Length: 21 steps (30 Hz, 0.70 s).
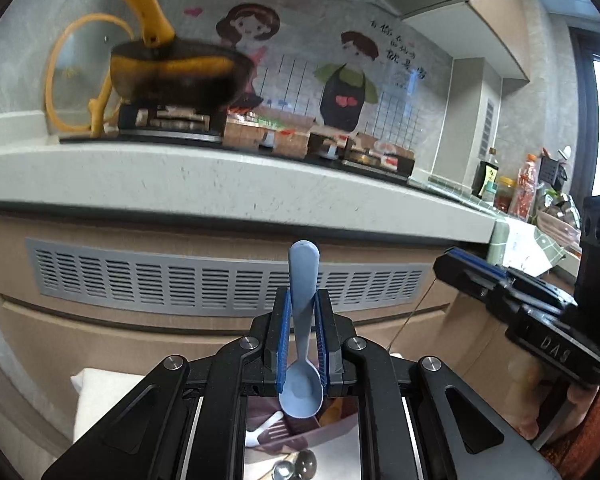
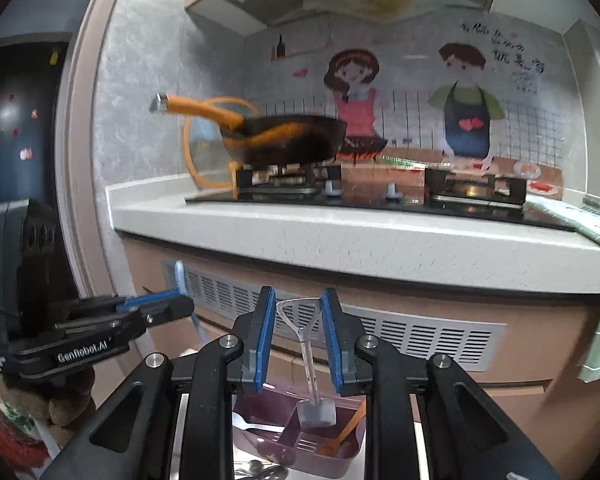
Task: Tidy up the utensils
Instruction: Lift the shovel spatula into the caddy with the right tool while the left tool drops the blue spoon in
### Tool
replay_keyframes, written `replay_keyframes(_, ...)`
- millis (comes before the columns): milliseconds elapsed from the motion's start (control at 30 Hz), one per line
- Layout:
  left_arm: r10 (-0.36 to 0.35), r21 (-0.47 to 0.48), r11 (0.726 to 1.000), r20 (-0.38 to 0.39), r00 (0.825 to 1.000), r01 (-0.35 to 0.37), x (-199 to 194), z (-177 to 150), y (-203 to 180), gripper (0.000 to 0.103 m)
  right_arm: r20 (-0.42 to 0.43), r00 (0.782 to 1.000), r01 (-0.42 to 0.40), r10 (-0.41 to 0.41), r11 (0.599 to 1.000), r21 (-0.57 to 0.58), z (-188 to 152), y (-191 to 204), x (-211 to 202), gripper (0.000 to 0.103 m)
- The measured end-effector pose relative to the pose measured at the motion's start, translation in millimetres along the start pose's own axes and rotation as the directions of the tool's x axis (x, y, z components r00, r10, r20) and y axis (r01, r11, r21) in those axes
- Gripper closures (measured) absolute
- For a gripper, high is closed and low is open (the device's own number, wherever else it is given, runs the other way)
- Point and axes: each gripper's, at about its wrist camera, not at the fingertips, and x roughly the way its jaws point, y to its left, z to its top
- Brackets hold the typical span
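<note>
Blue spoon (image 1: 303, 320) clamped between the left claw (image 1: 303, 332) pads, handle pointing up and away, bowl toward the camera. Right claw (image 2: 299, 334) grips a clear-handled tool (image 2: 306, 344) by its wire loop; its grey block head (image 2: 317, 413) hangs low. Both held up in front of the cabinet vent (image 2: 380, 320), below the worktop (image 2: 360, 240) edge. Purple tray (image 2: 300, 440) beneath holds a white fork (image 2: 252, 426) and an orange spoon (image 2: 340, 436). Pan (image 2: 284, 140) on the far stove (image 2: 380, 196).
</note>
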Motion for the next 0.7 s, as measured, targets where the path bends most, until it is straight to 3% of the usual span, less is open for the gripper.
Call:
replay_keyframes(267, -0.041, -0.061, 0.997, -0.083, 0.996, 0.036, 51.3, -33.8, 18.1, 0.09, -0.104, 0.995, 0.011, -0.007, 0.999, 0.041, -45.0, -19.4, 47.8, 0.082)
replay_keyframes(367, -0.109, -0.099, 0.991, -0.184, 0.977, 0.092, 74.3, -52.8, 26.0, 0.088, -0.127, 0.991, -0.03, 0.036, 0.999, 0.044, -64.6, -25.7, 54.2, 0.08)
replay_keyframes(433, -0.128, -0.113, 0.988, -0.229, 0.965, 0.105, 82.4, -61.8, 29.3, 0.083, -0.163, 0.982, -0.085, 0.097, 0.993, 0.08, -74.5, -32.1, 58.2, 0.08)
replay_keyframes(500, -0.134, -0.122, 0.987, -0.226, 0.965, 0.109, 78.4, -64.3, 31.4, 0.071, -0.186, 0.977, -0.083, 0.101, 0.992, 0.098, -80.7, -36.5, 58.3, 0.08)
replay_keyframes(600, -0.117, -0.116, 0.988, -0.184, 0.976, 0.097, 56.2, -63.9, 38.4, 0.059, -0.171, 0.985, -0.014, 0.027, 0.997, 0.074, -83.0, -36.5, 45.3, 0.08)
replay_keyframes(700, -0.037, -0.088, 0.996, -0.169, 0.985, 0.023, 27.7, -72.1, 48.8, 0.049, -0.175, 0.983, 0.054, -0.048, 0.998, 0.031, -88.6, -28.8, 28.7, 0.079)
